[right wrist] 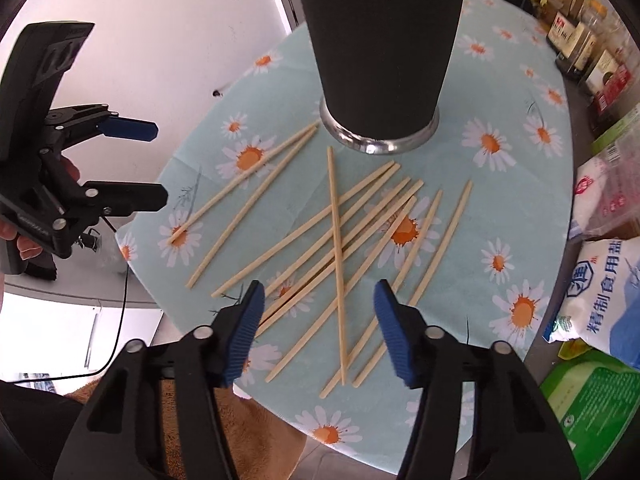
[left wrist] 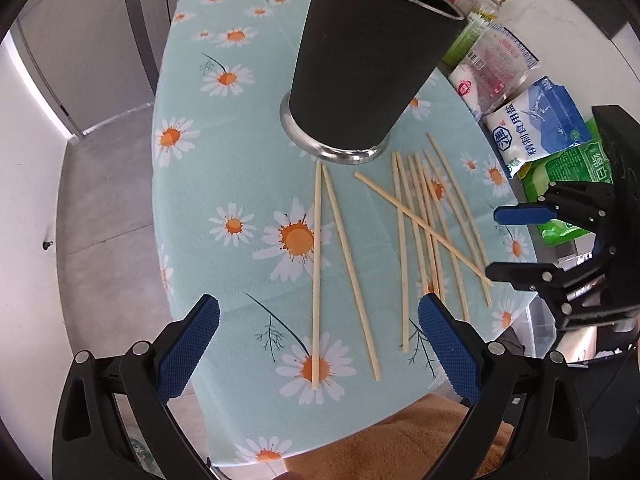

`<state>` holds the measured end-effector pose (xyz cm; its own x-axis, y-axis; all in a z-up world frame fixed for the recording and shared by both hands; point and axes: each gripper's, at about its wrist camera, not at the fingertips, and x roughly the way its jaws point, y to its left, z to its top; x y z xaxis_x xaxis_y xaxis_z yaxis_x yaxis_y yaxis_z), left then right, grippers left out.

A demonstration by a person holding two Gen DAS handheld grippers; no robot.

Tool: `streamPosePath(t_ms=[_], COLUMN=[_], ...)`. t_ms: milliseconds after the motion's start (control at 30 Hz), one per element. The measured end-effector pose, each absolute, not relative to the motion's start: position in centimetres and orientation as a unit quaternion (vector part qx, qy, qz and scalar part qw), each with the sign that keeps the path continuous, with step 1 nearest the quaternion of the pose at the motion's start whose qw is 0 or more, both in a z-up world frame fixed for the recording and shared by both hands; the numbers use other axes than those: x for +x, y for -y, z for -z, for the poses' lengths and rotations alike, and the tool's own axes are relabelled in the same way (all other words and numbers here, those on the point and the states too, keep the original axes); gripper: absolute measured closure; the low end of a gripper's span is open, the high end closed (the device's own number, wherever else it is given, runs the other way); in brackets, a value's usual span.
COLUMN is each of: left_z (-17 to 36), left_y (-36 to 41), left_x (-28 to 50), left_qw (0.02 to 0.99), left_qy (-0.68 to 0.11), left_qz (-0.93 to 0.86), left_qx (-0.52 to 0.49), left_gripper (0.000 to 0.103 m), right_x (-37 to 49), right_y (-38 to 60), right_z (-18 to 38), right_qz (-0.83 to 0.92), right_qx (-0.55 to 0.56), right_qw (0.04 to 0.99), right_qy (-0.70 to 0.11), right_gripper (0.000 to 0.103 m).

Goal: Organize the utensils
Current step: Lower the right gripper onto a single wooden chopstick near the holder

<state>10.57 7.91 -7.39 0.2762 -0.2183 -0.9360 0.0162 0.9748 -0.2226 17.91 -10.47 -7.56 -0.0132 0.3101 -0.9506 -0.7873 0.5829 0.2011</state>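
Above near table edge, left gripper [left wrist: 318,336] hovering, jaws spread wide, gripping nothing. Right gripper [right wrist: 320,336] hovering likewise, jaws apart, empty. Chopsticks [right wrist: 336,248] lying loose on daisy-print tablecloth [left wrist: 240,160]: pair [left wrist: 332,264] lying apart at left, rest crossing in scattered heap. Black cup [left wrist: 372,56] standing upright just beyond chopsticks. Salt bag [left wrist: 540,124] sitting beside table, right.

Left gripper [left wrist: 319,326] jaws wide apart above two chopsticks [left wrist: 332,264] on daisy tablecloth [left wrist: 192,184]; black cup [left wrist: 368,60] upright behind; right gripper [left wrist: 493,242] open beside chopstick pile [left wrist: 436,224]
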Motion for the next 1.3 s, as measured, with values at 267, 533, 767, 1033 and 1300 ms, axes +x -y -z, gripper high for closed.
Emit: streamPosePath(t_ms=[267, 533, 767, 1033, 1300], left_z=[9.7, 12.0, 13.2, 14.5, 15.3], left_y=[-9.2, -9.7, -9.0, -7.8, -4.5], left_x=[13.9, 16.0, 16.5, 17.0, 18.2], left_qw=[0.768, 0.746, 0.737, 0.731, 0.728], left_qy=[-0.629, -0.657, -0.669, -0.678, -0.682], left_qz=[0.081, 0.079, 0.081, 0.070, 0.068], left_qx=[-0.090, -0.082, -0.055, -0.023, 0.001], left_gripper=[0.007, 0.015, 0.027, 0.034, 0.051], right_x=[20.2, 20.7, 20.4, 20.2, 19.4], right_y=[7.3, 4.0, 2.0, 0.0, 1.1], right_z=[10.4, 12.3, 13.1, 14.2, 13.0], right_qz=[-0.396, -0.387, -0.382, -0.379, -0.385], right_qx=[-0.250, -0.315, -0.349, -0.369, -0.369], right_qw=[0.615, 0.579, 0.562, 0.546, 0.544], right_qy=[-0.635, -0.645, -0.645, -0.650, -0.648], right_gripper=[0.082, 0.088, 0.092, 0.096, 0.098])
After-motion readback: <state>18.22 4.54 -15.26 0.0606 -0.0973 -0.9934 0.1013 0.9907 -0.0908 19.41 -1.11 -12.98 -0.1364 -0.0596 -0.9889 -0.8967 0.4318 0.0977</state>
